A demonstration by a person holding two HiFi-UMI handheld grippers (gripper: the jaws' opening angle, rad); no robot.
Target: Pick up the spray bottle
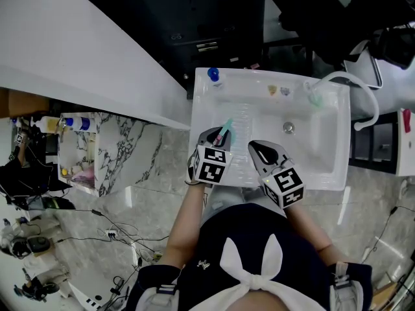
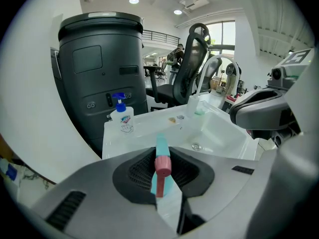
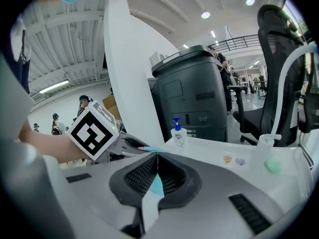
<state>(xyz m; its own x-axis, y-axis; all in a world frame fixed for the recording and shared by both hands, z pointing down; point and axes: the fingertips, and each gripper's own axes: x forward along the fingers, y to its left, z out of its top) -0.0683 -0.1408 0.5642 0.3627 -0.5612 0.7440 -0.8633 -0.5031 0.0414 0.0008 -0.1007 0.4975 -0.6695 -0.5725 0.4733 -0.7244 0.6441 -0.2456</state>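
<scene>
Spray bottle [image 2: 162, 151]: it sits between the jaws of the left gripper [image 1: 215, 141], which pinch it from both sides just below the head. The grip reads as made.

Relation governing the coming move: the bottle lies inside the left jaws, not ahead of them or to either side. Its long axis runs along the jaws and away from the person. In the head view its head points up and slightly right, over the ribbed left part of the sink [image 1: 327, 173]. No view shows whether its base rests on the sink or hangs clear. In my judgement what remains is a plain lift by the left hand, with no reach or re-aim needed.

The right gripper [image 1: 256, 149] stands just beside it on the right, apart from the bottle. Its jaws are pressed together at the tips and I can identify no object held in them. The left hand is plainly the nearer one.

Condition of the bottle: teal spray head, a pink nozzle cap facing the left gripper's camera with a pink trigger hanging below it, and a pale translucent body mostly hidden by the jaws. It is slim, smooth plastic. A pinch this high may let the body swing.

Farther off, a soap dispenser [image 1: 213, 75] stands at the sink's far left corner, well apart. A black bin [image 2: 99, 73] stands behind it.
</scene>
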